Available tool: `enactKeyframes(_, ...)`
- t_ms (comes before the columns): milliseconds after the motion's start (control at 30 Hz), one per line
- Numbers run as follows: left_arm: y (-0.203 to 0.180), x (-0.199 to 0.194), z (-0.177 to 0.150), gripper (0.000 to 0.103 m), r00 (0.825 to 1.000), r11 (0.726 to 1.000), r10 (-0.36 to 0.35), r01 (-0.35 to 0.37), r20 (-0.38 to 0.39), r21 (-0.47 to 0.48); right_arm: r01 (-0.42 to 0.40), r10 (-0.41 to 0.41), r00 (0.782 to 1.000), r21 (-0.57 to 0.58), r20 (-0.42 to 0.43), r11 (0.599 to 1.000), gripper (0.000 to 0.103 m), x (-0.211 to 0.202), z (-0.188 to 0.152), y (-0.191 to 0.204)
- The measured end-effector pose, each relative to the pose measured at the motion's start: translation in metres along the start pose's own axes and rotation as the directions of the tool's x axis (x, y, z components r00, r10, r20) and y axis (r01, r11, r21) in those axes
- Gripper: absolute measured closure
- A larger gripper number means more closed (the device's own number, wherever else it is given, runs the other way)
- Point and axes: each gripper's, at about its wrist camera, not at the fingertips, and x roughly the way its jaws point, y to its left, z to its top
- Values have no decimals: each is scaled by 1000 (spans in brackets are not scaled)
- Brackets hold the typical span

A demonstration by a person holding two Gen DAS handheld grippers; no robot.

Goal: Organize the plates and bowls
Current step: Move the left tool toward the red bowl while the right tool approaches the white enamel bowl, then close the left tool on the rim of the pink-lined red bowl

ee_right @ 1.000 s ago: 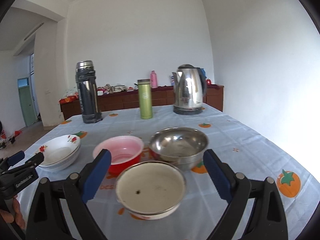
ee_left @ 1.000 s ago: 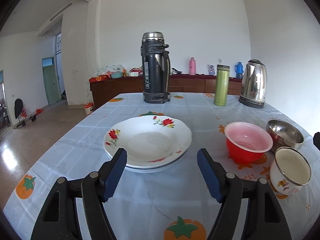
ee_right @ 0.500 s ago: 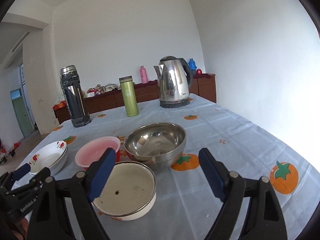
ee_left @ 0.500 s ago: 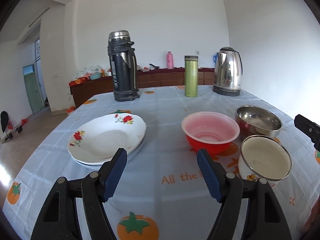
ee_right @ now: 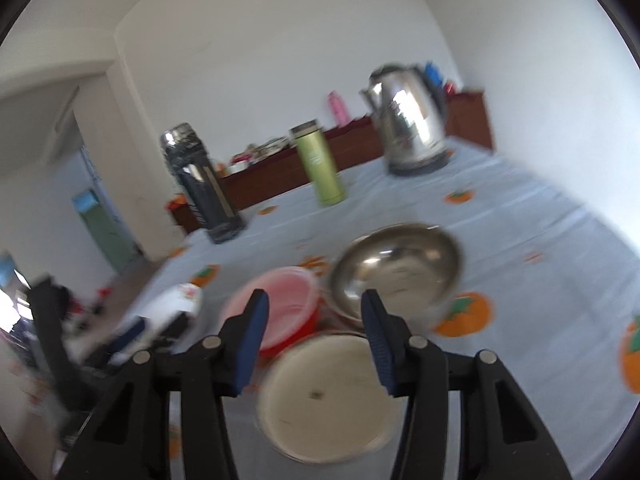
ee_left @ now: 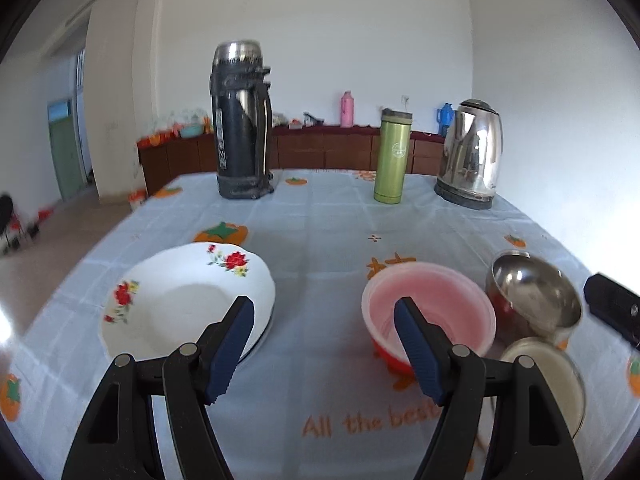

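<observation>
Blue-padded fingers of the left gripper (ee_left: 324, 344) stood wide apart and held nothing, hovering low over the tomato-print tablecloth (ee_left: 320, 216) between the floral plates (ee_left: 188, 304) and the red plastic bowl (ee_left: 428, 316). The right gripper (ee_right: 314, 338) was likewise open and empty, tilted in a blurred view, its pads flanking the far rim of the cream enamel bowl (ee_right: 328, 396) without clearly touching it.

Just beyond that bowl sat the red one, with the stainless steel bowl (ee_right: 396, 268) beside it and close enough that the two may have touched. The plates appeared to be already stacked, a second rim showing under the top one. The three bowls lay clustered but separate, none nested, so the plate half looked done and the bowl half not yet begun; the enamel bowl seemed the likely first pick for the right hand.

Farther back stood the black thermos (ee_left: 242, 124), green flask (ee_left: 392, 156) and steel kettle (ee_left: 472, 156), with a wooden sideboard (ee_left: 320, 152) against the wall.
</observation>
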Motion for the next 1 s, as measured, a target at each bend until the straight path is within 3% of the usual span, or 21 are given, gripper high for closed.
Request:
enactKeyframes(100, 2, 15, 11, 29, 999, 999, -14, 12, -35, -41, -81, 88, 992, 84, -87, 993, 55, 24, 12, 2)
enactKeyframes(267, -5, 32, 18, 29, 997, 999, -5, 3, -79, -34, -103, 127, 970, 122, -206, 987, 56, 52, 15, 9)
enactKeyframes(433, -16, 50, 15, 41, 991, 1000, 8, -7, -132, 13, -59, 85, 964, 110, -253, 992, 59, 69, 12, 12)
enactKeyframes(600, -19, 62, 7, 42, 984, 999, 28, -25, -177, 21, -10, 45, 951, 115, -307, 993, 70, 82, 8, 6)
enactKeyframes(767, -21, 66, 6, 42, 982, 999, 41, -36, -183, 30, 73, -37, 938, 92, -344, 993, 70, 92, 5, 3)
enactKeyframes(1000, -23, 71, 4, 42, 980, 998, 50, -45, -192, 33, 94, -38, 928, 132, -372, 987, 70, 105, 7, -8)
